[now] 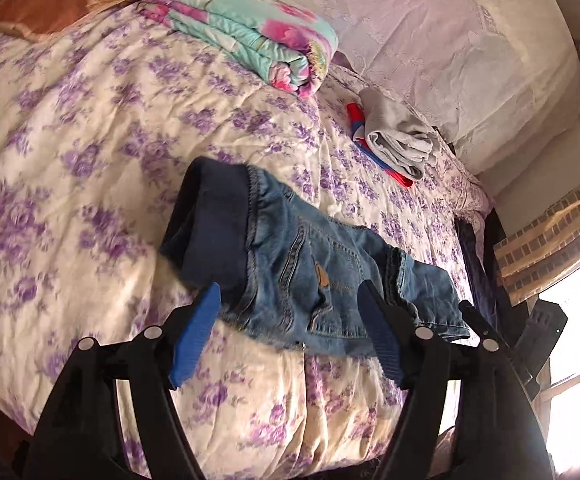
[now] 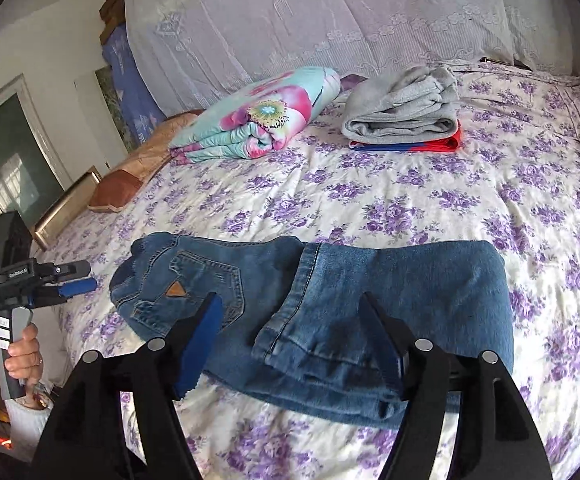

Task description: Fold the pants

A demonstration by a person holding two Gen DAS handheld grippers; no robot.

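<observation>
Folded blue jeans (image 2: 330,304) lie on the floral bedspread, with the legs doubled over the seat and a brown triangle patch on the back pocket. They also show in the left wrist view (image 1: 298,264). My left gripper (image 1: 290,296) is open and empty, hovering just above the jeans' waist end. In the right wrist view the left gripper (image 2: 77,284) is held off the bed's left side. My right gripper (image 2: 294,312) is open and empty above the jeans' folded leg hems.
A folded floral quilt (image 2: 257,116) and a stack of folded grey clothes on red and blue ones (image 2: 406,116) lie at the back of the bed (image 2: 370,200). A brown pillow (image 2: 137,176) lies at the left. A lace-covered headboard (image 2: 330,20) stands behind.
</observation>
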